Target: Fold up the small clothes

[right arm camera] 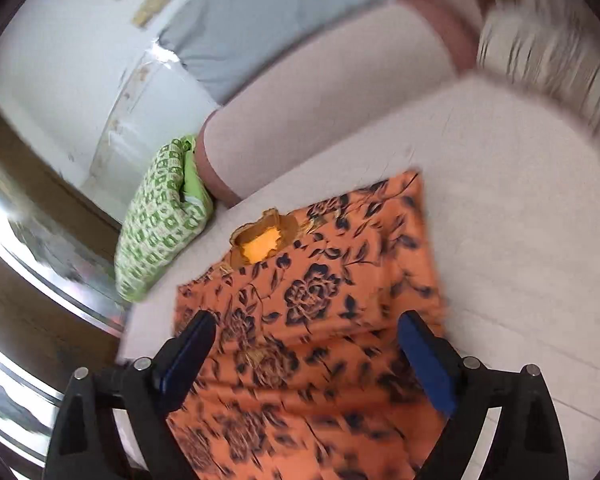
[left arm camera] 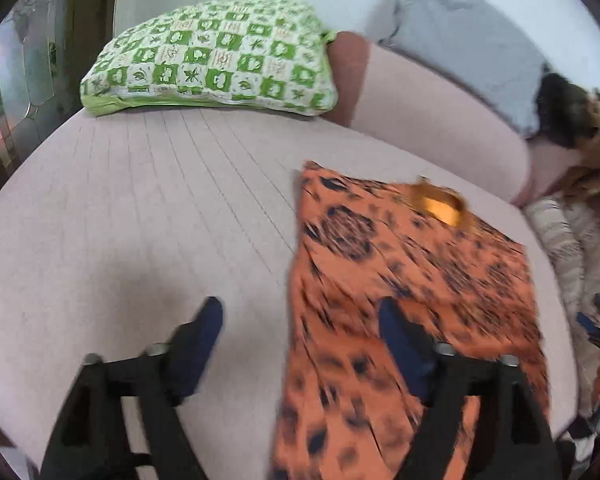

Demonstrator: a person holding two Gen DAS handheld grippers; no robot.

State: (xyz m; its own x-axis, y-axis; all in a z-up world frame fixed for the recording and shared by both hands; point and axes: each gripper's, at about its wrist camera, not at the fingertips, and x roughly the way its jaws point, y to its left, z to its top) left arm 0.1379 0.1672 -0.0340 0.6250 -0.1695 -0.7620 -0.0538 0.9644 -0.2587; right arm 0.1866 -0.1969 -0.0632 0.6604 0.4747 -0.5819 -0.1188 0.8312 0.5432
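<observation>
Left gripper (left arm camera: 300, 320): jaws spread wide and holding nothing; its blue-padded fingers (left arm camera: 204, 332) straddle the left edge of the orange garment (left arm camera: 400, 280), one over bare sofa seat (left arm camera: 140, 208), the other over the cloth.
Orange garment, left wrist view: flat on the seat, dark flower print (blurred here), neck opening at its far end.
Green checked pillow (left arm camera: 216, 56): beyond the garment to its far left, against the sofa back.
Grey cushion (left arm camera: 472, 36): beyond the garment, leaning on the backrest.

Right gripper (right arm camera: 306, 330): also spread wide, empty, hovering over the garment's near half.
Orange garment (right arm camera: 312, 304), right wrist view: spread flat, yellow inside showing at the neck.
Green checked pillow (right arm camera: 160, 216): just left of the garment's neck end.
</observation>
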